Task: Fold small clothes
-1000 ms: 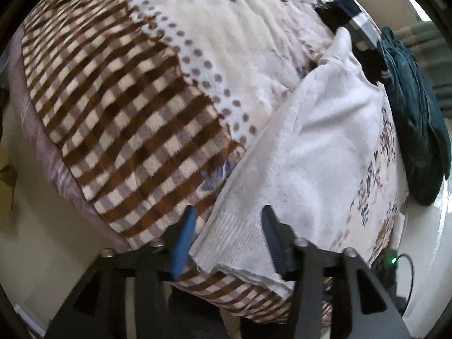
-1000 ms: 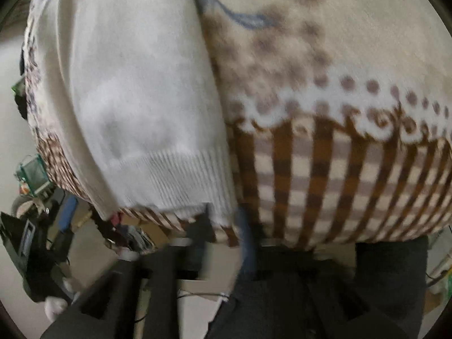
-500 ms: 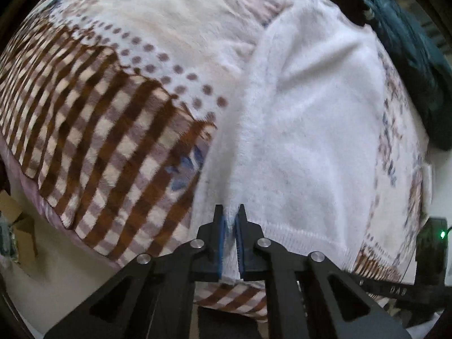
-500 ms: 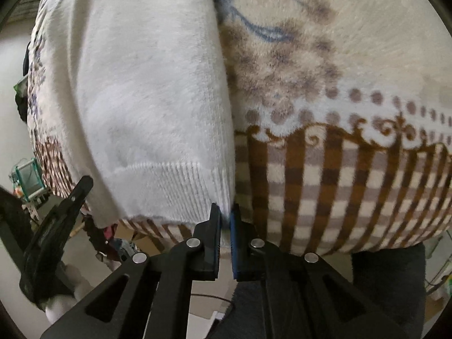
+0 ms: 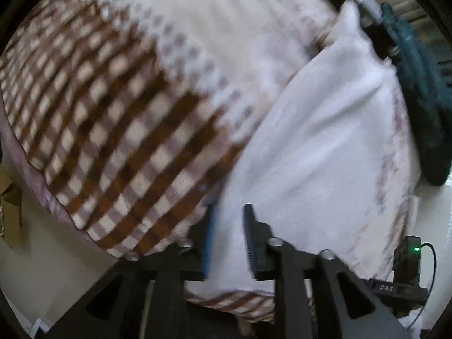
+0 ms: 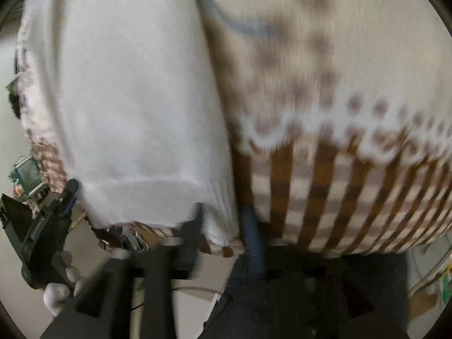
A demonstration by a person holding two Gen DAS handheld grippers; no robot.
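Left wrist view: the left gripper (image 5: 229, 226) points steeply down over the near edge of a bed covered by a plush blanket (image 5: 118, 130) with a brown check border and a cream, dotted middle. A white knit sweater (image 5: 316, 152) lies folded in a long strip on the blanket, running from that near edge toward the far right corner. The gripper's jaws have just been opening; they now stand apart with the sweater's hem between them, and blur hides whether the blue pads touch the cloth. A dark teal garment (image 5: 423, 93) lies along the blanket's right edge, just beyond the sweater. Off the bed at lower right stands a small black device with a green light (image 5: 408, 257).

Right wrist view: the right gripper (image 6: 224, 220) hangs over the same near edge, at the sweater's (image 6: 135, 107) lower right corner. Its jaws too have just been opening and stand parted, astride the ribbed hem, not pinching it. At lower left, a white-gloved hand (image 6: 60, 288) holds the other gripper.
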